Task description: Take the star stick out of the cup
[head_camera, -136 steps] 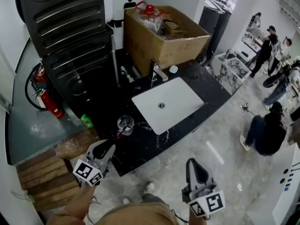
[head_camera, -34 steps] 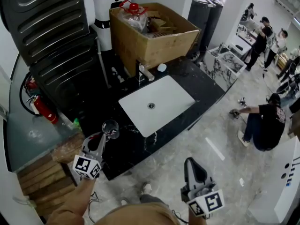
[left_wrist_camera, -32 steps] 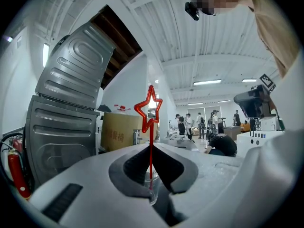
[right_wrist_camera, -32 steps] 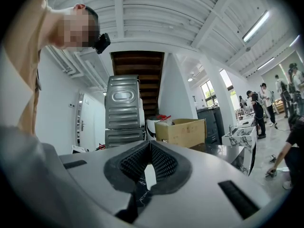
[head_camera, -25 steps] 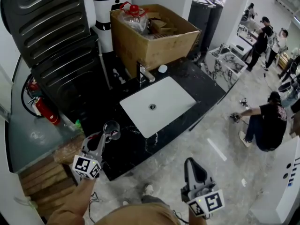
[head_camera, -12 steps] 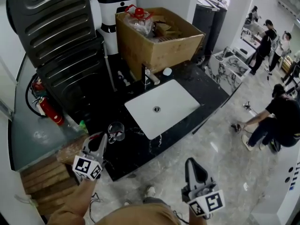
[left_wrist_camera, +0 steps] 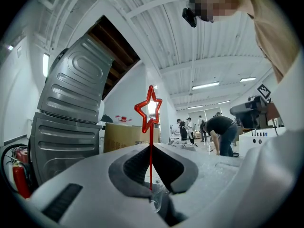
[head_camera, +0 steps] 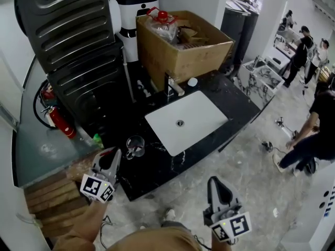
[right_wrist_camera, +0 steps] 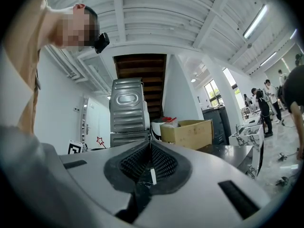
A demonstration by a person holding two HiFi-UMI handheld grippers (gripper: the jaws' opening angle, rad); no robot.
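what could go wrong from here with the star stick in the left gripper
1. The left gripper pinches the thin star stick low down, with the star well above the jaws. It may pivot or slip out if moved fast.
2. The glass cup stands just ahead of that gripper, not far from the counter edge. A careless swing might knock it over or off.

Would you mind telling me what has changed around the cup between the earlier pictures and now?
The left gripper, whose tips were at the cup a second ago, has drawn back toward the person, shut on the star stick. The cup stayed on the dark counter beside the sink. The right gripper stayed low, shut and empty.
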